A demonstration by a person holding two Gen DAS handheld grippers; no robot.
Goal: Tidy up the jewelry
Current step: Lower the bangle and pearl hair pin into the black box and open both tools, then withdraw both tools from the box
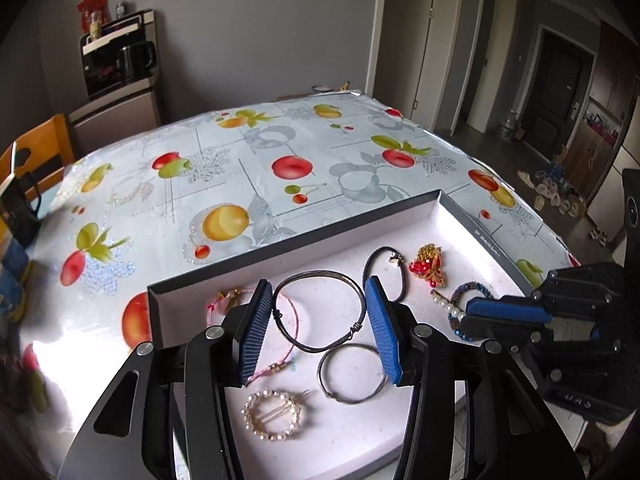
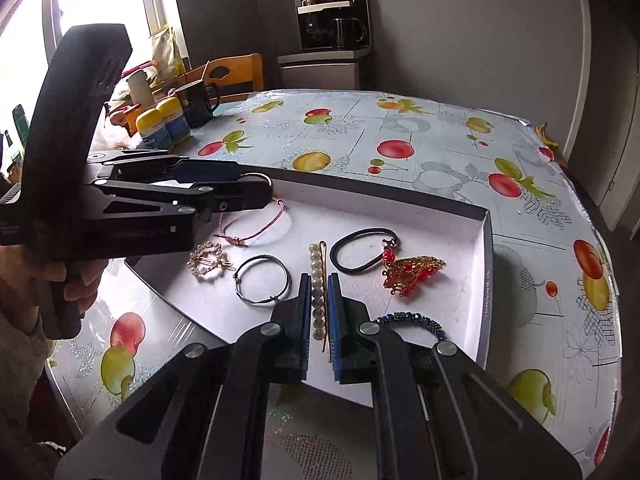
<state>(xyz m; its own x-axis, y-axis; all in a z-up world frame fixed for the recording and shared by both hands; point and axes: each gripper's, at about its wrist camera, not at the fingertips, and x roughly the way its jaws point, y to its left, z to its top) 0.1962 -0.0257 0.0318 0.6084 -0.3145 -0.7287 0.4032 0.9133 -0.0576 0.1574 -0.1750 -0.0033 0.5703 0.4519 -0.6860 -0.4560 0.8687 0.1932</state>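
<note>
A shallow white box lid [image 1: 304, 256] [image 2: 486, 240] on the table holds the jewelry. My left gripper [image 1: 319, 292] is open, its pads either side of a dark wire bangle [image 1: 320, 310]. A thin metal hoop [image 1: 352, 374] [image 2: 262, 278], a round pearl hair clip [image 1: 274, 414] [image 2: 208, 258] and a pink cord bracelet [image 1: 290, 322] [image 2: 256, 224] lie near it. My right gripper [image 2: 319, 276] [image 1: 466, 314] is narrowly open around a pearl hair pin [image 2: 319, 288], not clamping it. A black cord loop [image 2: 360, 250], red-gold brooch [image 2: 412, 270] [image 1: 426, 266] and blue beaded bracelet [image 2: 416, 320] lie right.
The table has a fruit-print cloth [image 1: 280, 152]. A wooden chair [image 2: 236, 70], a black mug [image 2: 198, 102] and yellow-capped bottles [image 2: 164, 122] stand at the far left edge. A cabinet with a kettle [image 1: 120, 76] is by the wall.
</note>
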